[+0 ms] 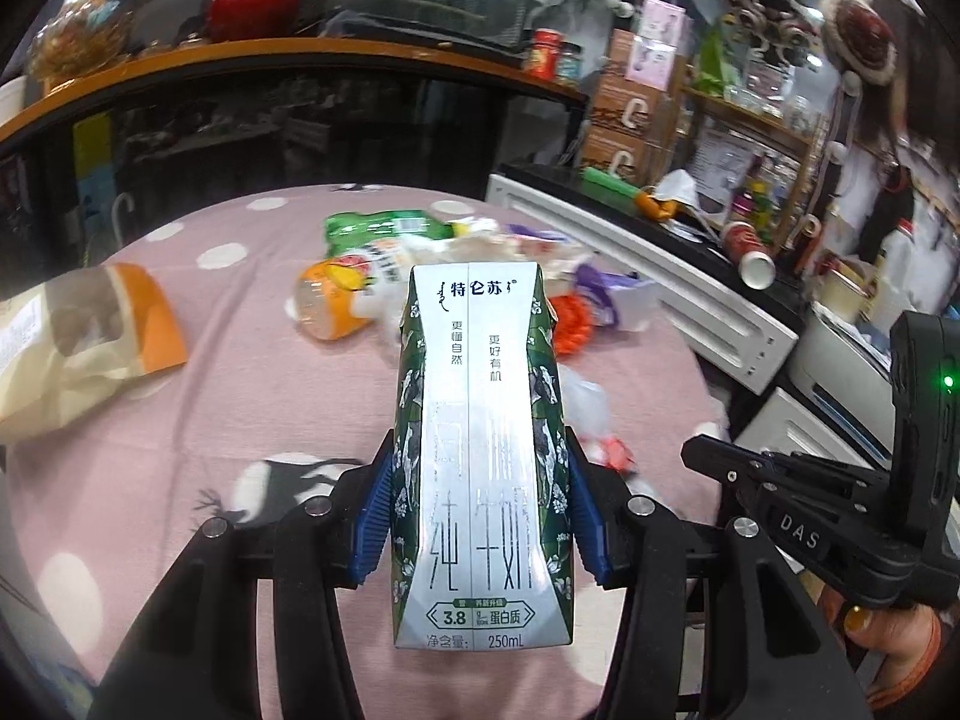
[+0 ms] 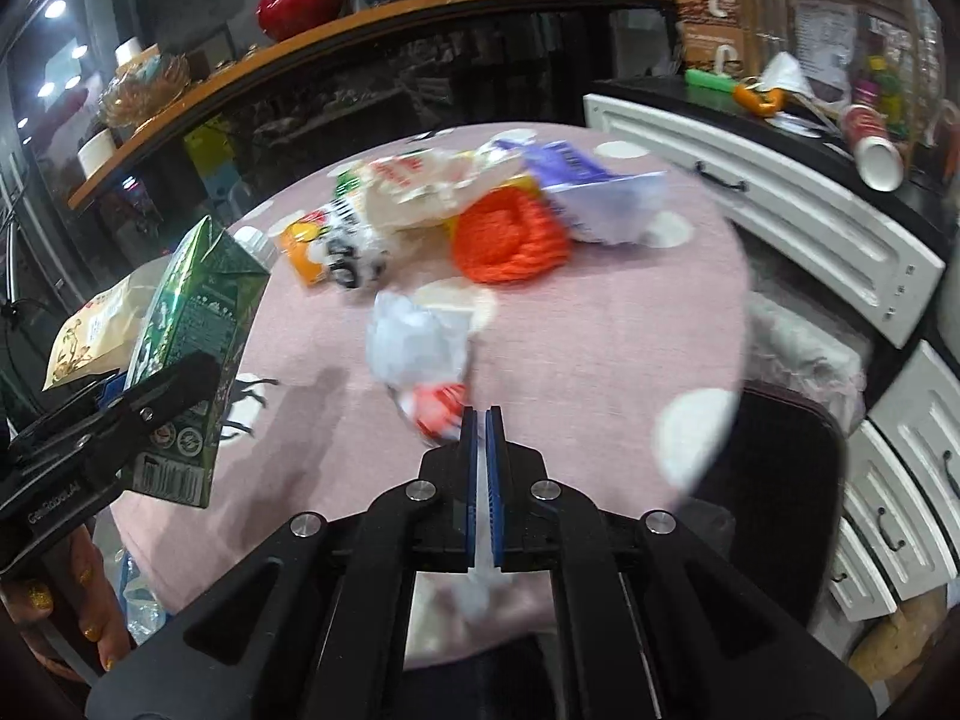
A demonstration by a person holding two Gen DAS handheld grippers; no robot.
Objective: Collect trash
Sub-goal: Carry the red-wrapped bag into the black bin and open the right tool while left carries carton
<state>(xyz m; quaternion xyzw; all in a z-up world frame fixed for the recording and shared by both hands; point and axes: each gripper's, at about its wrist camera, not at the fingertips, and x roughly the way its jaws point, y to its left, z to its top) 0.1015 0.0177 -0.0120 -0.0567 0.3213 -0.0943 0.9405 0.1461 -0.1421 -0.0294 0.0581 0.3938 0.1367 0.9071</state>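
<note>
My left gripper [image 1: 480, 468] is shut on a green and white 250 mL milk carton [image 1: 480, 450], held above the pink dotted tablecloth [image 1: 270, 396]; the carton also shows in the right wrist view [image 2: 192, 330]. My right gripper [image 2: 482, 420] is shut on a thin white plastic wrapper [image 2: 420, 336] with a red patch, its tail hanging under the pads. A pile of trash lies at the far side: an orange bottle [image 1: 330, 300], a green packet [image 1: 378, 228], an orange net [image 2: 510, 234], a purple and white wrapper [image 2: 594, 192].
A paper snack bag [image 1: 78, 348] lies at the table's left. White drawer cabinets [image 2: 780, 204] stand to the right with cluttered tops and a tipped paper cup [image 2: 870, 150]. A dark chair [image 2: 780, 468] sits at the table's right edge. A wooden shelf [image 1: 270, 54] runs behind.
</note>
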